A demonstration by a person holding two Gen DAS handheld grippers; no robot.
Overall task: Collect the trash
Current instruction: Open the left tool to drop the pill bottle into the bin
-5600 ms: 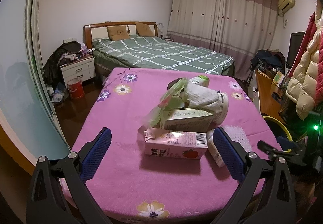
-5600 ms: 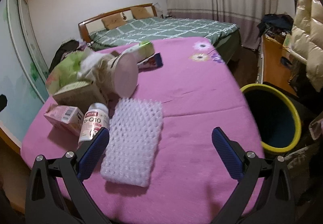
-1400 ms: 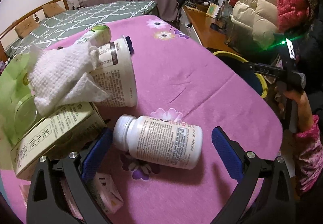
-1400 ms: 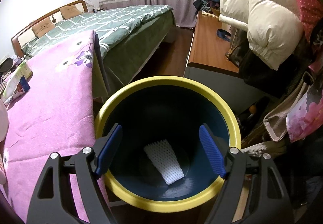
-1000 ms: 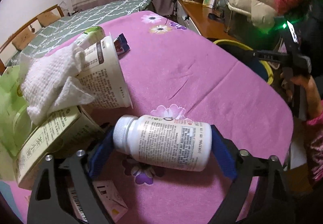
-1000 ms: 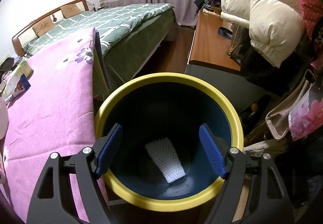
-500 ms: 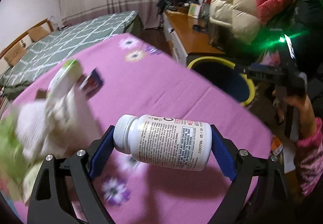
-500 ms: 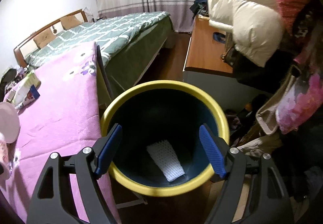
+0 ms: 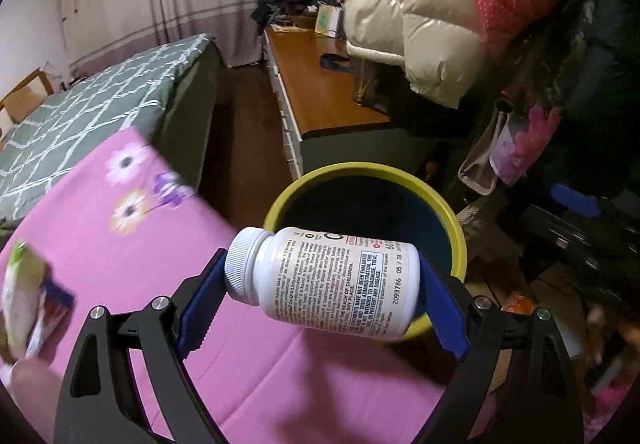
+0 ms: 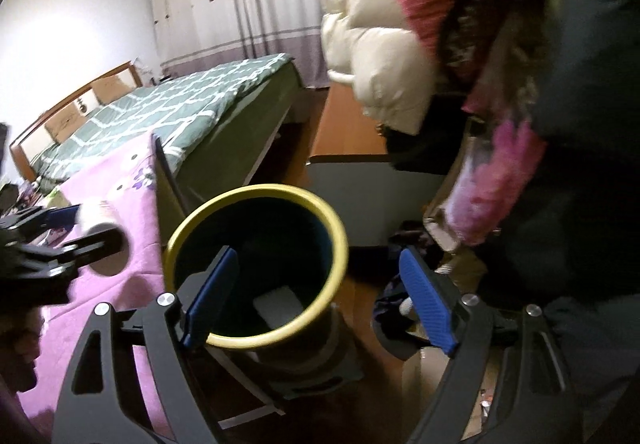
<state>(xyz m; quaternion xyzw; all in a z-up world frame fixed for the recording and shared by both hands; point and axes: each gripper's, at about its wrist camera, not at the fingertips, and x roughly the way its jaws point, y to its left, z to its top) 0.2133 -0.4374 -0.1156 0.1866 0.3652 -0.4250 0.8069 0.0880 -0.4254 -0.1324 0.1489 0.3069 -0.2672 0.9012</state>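
The left gripper (image 9: pixel 320 284) pinches a white pill bottle (image 9: pixel 324 280) sideways, over the yellow bin's (image 9: pixel 460 240) rim at 6 o'clock. The right gripper (image 10: pixel 316 298), just spreading wider, holds nothing.

Both grippers, the left gripper (image 9: pixel 322 302) and the right gripper (image 10: pixel 318 298), look alike: matte black forked arms, ridged blue finger pads (image 9: pixel 442 314), and round silver screws (image 10: pixel 166 299) (two per arm) near the pad mounts
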